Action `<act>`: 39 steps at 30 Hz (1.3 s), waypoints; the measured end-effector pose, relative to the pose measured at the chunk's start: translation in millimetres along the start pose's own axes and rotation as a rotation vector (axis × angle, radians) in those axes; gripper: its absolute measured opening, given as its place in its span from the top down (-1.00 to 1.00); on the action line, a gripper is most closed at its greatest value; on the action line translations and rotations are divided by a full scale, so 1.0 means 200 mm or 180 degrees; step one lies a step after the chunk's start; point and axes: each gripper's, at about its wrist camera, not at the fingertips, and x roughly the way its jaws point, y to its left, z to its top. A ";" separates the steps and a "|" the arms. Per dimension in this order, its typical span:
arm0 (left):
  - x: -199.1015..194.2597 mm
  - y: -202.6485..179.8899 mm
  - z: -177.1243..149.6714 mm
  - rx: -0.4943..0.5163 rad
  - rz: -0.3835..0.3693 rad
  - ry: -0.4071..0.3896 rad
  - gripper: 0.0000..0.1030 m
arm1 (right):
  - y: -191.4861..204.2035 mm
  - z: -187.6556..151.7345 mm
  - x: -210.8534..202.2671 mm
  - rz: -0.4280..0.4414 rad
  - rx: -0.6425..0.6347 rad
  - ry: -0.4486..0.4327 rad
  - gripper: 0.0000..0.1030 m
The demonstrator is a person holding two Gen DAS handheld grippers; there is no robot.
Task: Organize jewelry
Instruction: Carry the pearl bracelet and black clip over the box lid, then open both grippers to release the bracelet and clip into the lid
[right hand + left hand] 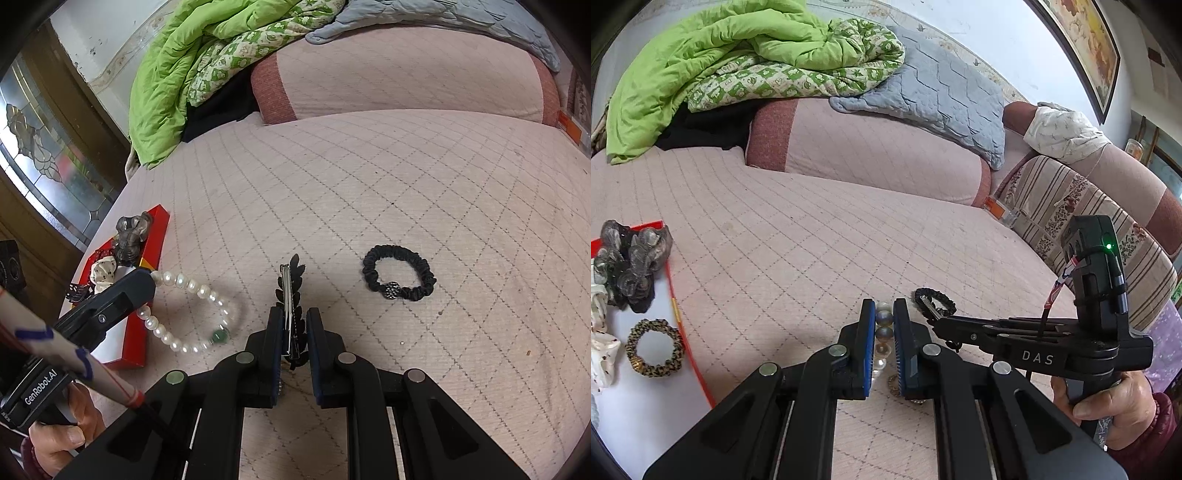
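Scrunchie [399, 278] only in right view

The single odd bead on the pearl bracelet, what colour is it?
Green, set among white pearls on the pearl bracelet; clearest in the right wrist view.

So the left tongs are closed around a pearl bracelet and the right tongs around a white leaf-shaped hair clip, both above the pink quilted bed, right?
Nearly. The hair clip is black, not white, as the right wrist view shows: a black leaf shape with a metal bar between the right tongs. The rest holds: the left tongs are closed around the pearl bracelet, both above the pink quilted bed.
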 end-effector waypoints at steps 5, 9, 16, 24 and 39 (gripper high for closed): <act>-0.06 0.04 0.00 -0.0021 0.0066 -0.0053 0.82 | 0.06 0.00 0.00 0.0046 -0.0047 -0.0006 0.73; -0.13 0.08 0.01 -0.0039 0.0121 -0.0101 0.82 | 0.14 0.00 0.02 0.0117 -0.0128 -0.0006 0.73; -0.25 0.17 0.02 -0.0099 0.0216 -0.0196 0.82 | 0.32 -0.01 0.06 0.0263 -0.0280 -0.0013 0.73; -0.39 0.29 0.02 -0.0175 0.0302 -0.0303 0.82 | 0.50 -0.02 0.13 0.0423 -0.0377 0.0010 0.73; -0.78 0.68 -0.14 -0.0682 0.0697 -0.0417 0.82 | 0.97 -0.12 0.27 0.0786 -0.0783 0.0177 0.73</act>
